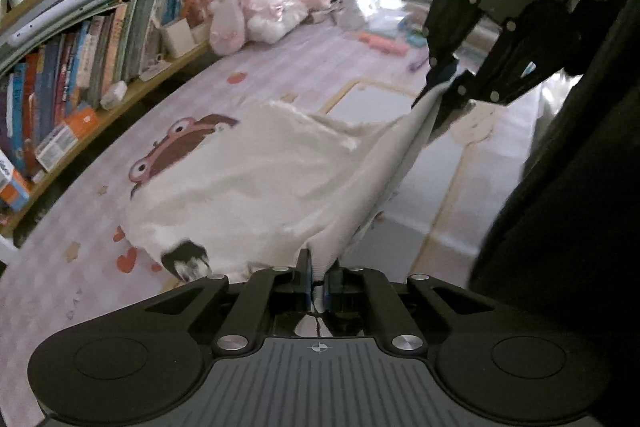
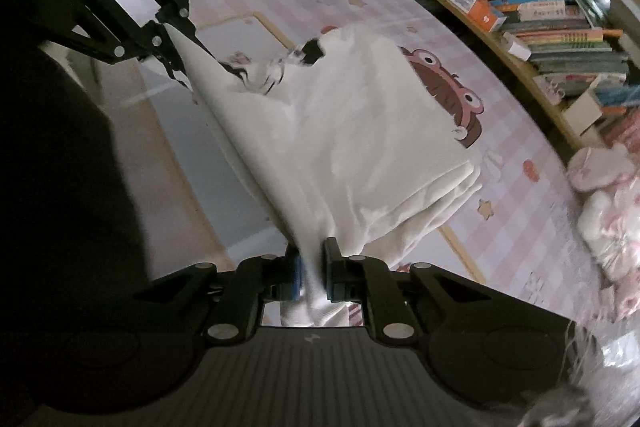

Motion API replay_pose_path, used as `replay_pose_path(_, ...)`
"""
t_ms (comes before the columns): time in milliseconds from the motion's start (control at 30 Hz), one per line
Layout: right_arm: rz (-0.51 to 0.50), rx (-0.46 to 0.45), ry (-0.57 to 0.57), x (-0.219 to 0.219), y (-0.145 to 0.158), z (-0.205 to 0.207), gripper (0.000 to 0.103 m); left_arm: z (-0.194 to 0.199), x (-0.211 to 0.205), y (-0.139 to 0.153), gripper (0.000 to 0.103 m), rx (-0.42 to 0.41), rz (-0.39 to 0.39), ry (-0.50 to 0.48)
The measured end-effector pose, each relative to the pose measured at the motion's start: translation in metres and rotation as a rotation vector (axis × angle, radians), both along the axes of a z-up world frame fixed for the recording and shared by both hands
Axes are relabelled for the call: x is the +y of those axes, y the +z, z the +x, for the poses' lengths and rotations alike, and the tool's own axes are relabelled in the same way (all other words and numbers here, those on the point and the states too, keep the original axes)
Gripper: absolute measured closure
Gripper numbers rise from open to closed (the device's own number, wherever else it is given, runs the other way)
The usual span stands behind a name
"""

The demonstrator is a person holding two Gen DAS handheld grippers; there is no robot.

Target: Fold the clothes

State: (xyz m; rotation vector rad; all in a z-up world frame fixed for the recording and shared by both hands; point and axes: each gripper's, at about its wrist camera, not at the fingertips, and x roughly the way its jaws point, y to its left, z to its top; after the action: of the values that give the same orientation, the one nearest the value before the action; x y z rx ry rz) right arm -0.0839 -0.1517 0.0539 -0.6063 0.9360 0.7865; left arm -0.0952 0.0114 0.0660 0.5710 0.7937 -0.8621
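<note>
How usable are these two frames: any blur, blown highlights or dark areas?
Left wrist view: far window area washed out; white garment soft with motion blur; fisheye bends the bookshelf. Right wrist view: left side deep in shadow; cloth near the right gripper smeared.

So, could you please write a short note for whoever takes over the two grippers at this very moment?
Left gripper: jaws shut on one edge of the white garment.
Right gripper: jaws shut on the same edge, further along; the cloth is stretched between the two.
Where things are: that edge is lifted, while the rest of the garment lies on the pink checked mat, beside the bookshelf. A dark patch shows near the left gripper.
Done: both grips taken, edge raised.
Left: carry the edge across the garment, lay it down, release and probably fold again. No finished fold is visible.
</note>
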Motion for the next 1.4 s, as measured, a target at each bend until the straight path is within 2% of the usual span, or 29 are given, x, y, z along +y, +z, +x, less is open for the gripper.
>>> replay_pose_path(67,0.013,0.030,0.001,-0.003,0.008,-0.002,0.093,0.002,-0.004,0.006,0.099,0.024,-0.003,-0.002)
replay_pose_path(167,0.016,0.027,0.000,-0.003,0.015,-0.002,0.093,0.011,-0.006,0.015,0.099,0.023,-0.006,0.005)
replay_pose_path(367,0.076,-0.058,-0.043,-0.012,0.044,0.024,0.095,0.041,-0.010,0.043,0.098,-0.022,-0.044,0.033)
replay_pose_path(533,0.104,-0.078,-0.059,-0.019,0.049,0.059,0.095,0.078,-0.014,0.050,0.098,-0.010,-0.077,0.068)
replay_pose_path(800,0.153,-0.006,-0.113,-0.029,0.024,0.125,0.095,0.139,-0.022,0.026,0.091,0.018,-0.050,0.116)
replay_pose_path(1133,0.130,0.079,-0.134,-0.026,-0.018,0.181,0.095,0.187,-0.034,-0.014,0.087,0.084,0.040,0.103)
replay_pose_path(1167,0.129,0.087,-0.138,-0.026,-0.021,0.186,0.095,0.191,-0.034,-0.019,0.083,0.086,0.050,0.103)
replay_pose_path(1233,0.129,0.106,-0.146,-0.026,-0.030,0.195,0.094,0.200,-0.033,-0.029,0.065,0.080,0.085,0.112)
replay_pose_path(1267,0.131,0.118,-0.154,-0.026,-0.035,0.200,0.093,0.204,-0.031,-0.034,0.040,0.073,0.103,0.122)
replay_pose_path(1300,0.132,0.128,-0.168,-0.027,-0.042,0.205,0.090,0.208,-0.027,-0.039,0.024,0.064,0.120,0.135)
replay_pose_path(1400,0.194,0.166,-0.243,-0.038,-0.062,0.219,0.080,0.220,-0.011,-0.045,0.023,0.099,0.088,0.147)
